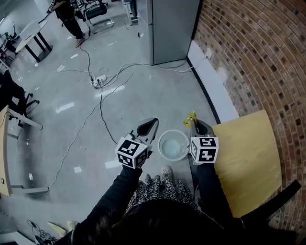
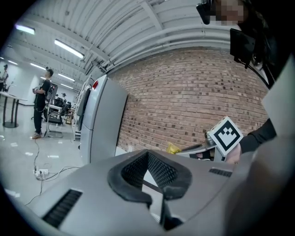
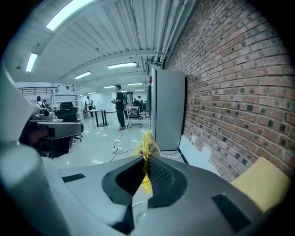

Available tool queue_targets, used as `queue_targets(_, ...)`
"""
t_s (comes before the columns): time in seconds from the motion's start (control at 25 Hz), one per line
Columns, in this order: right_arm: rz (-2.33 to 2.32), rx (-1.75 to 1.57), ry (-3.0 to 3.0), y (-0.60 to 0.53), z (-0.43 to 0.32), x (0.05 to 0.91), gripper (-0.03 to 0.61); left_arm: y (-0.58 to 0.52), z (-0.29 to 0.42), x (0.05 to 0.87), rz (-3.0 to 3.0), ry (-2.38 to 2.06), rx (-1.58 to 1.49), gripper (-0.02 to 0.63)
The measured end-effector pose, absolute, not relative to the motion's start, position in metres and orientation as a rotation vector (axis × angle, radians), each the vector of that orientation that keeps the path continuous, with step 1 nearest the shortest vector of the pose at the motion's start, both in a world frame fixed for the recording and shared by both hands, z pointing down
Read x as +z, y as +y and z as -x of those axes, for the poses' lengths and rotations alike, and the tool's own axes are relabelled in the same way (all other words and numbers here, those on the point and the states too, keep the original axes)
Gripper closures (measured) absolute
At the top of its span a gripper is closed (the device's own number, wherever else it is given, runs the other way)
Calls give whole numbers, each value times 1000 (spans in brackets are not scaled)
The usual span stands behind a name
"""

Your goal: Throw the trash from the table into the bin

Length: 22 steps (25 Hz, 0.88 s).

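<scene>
My right gripper [image 1: 192,120] is shut on a crumpled yellow wrapper [image 1: 190,116], which sticks out past its tips. In the right gripper view the wrapper [image 3: 148,146] is pinched between the closed jaws of the right gripper [image 3: 146,159]. A round white bin [image 1: 160,143] stands on the floor between my two grippers, just near-left of the right gripper's tip. My left gripper [image 1: 154,121] is at the bin's left side, its jaws together and holding nothing; the left gripper [image 2: 147,154] shows the same in its own view. The yellow table [image 1: 248,158] is on the right.
A brick wall [image 1: 258,57] runs along the right behind the table. A tall grey cabinet [image 1: 172,28] stands ahead. Cables and a power strip [image 1: 99,80] lie on the shiny floor. A person [image 1: 67,14] stands far off; desks [image 1: 9,158] are at the left.
</scene>
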State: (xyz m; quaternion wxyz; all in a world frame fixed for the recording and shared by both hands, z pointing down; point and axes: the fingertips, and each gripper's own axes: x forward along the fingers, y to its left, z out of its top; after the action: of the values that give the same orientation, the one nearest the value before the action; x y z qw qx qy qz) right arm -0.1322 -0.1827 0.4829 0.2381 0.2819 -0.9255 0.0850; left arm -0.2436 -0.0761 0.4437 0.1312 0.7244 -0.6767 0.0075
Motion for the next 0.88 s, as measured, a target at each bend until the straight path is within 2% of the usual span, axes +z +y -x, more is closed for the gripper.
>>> queue_targets(0.44, -661, 310, -2540, -170, 160, 528, 563, -76, 258, 472, -2038, -1983, 53, 607)
queue_targets(0.88, -581, 373, -2516, -166, 172, 614, 563, -108, 242, 554, -2015, -1913, 88, 607)
